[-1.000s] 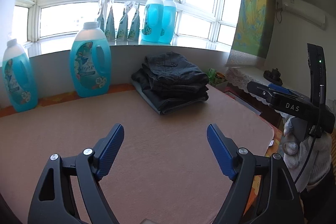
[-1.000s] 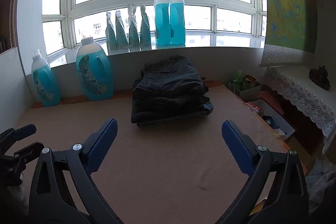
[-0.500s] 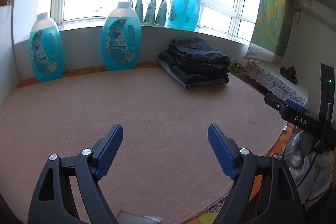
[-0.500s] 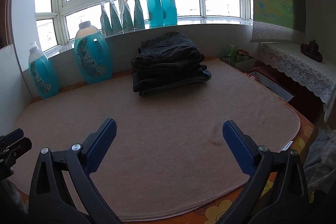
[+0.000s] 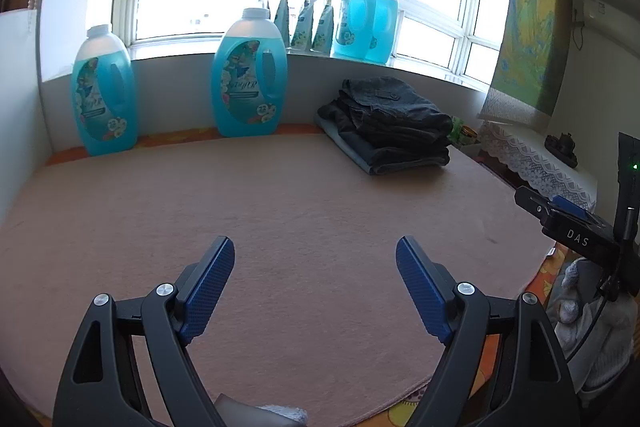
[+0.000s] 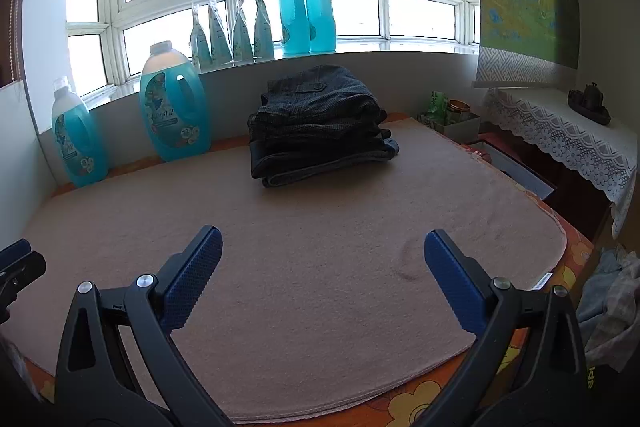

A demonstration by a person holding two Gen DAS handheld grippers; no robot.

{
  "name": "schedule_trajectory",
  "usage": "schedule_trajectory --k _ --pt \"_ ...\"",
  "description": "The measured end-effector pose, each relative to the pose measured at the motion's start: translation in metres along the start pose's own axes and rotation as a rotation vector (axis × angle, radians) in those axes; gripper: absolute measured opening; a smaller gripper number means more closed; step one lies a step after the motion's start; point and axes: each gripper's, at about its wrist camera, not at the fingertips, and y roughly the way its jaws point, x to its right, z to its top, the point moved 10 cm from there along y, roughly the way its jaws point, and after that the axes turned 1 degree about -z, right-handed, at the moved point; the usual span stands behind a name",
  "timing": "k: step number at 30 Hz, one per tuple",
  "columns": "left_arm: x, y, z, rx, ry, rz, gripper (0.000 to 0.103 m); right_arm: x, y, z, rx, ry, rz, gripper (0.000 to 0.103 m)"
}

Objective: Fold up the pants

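A stack of folded dark pants (image 5: 394, 125) lies at the far side of the tan mat (image 5: 280, 211), against the wall under the window; it also shows in the right wrist view (image 6: 318, 125). My left gripper (image 5: 315, 263) is open and empty, held above the near part of the mat, far from the stack. My right gripper (image 6: 322, 255) is open and empty, also above the near part of the mat (image 6: 320, 247). The right gripper's body shows at the right edge of the left wrist view (image 5: 580, 231).
Two large blue detergent bottles (image 5: 250, 75) (image 5: 104, 95) stand at the back left of the mat. More bottles and pouches (image 6: 306, 9) line the windowsill. A lace-covered shelf (image 6: 560, 131) and boxes (image 6: 456, 115) stand to the right. Loose clothes (image 6: 608, 303) lie off the mat's right edge.
Both grippers have pulled back and away from the folded stack, which now sits farther off. Both stay open and empty.
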Motion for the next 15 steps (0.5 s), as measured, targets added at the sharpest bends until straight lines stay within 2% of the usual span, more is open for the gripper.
schedule_trajectory --k 15 --pt "-0.0021 -0.0092 0.0030 0.021 0.001 0.014 0.084 -0.0047 -0.0040 0.0020 0.006 -0.009 0.002 0.103"
